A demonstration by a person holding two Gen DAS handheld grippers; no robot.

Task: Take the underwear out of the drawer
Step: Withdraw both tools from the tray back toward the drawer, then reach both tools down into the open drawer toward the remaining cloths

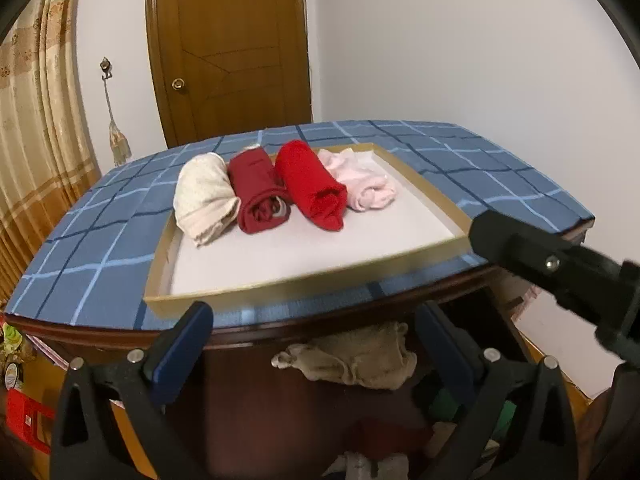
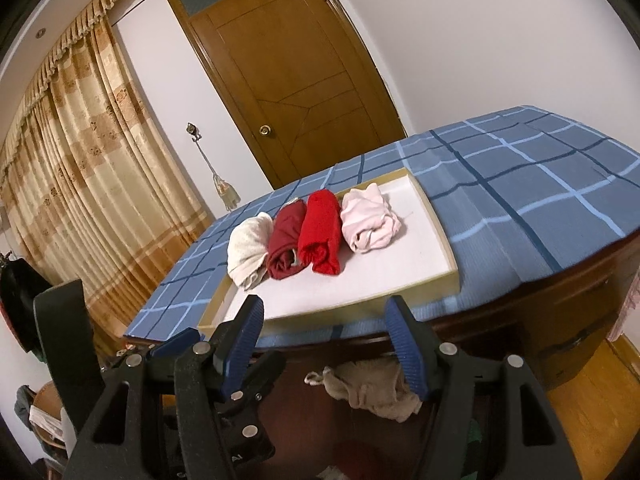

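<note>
A beige underwear piece hangs loose in front of the dark wooden drawer front, between the fingers of both grippers. My left gripper is open, its blue pads on either side of the cloth. My right gripper is open too, and its right finger touches the cloth's upper right. I cannot tell what holds the cloth up. A shallow gold-rimmed tray on the blue checked tabletop holds rolled underwear: cream, dark red, red, pink.
The blue checked cloth covers the cabinet top. More clothes lie in the open drawer below. A wooden door, a curtain and a white wall stand behind. The right gripper's body crosses the left wrist view.
</note>
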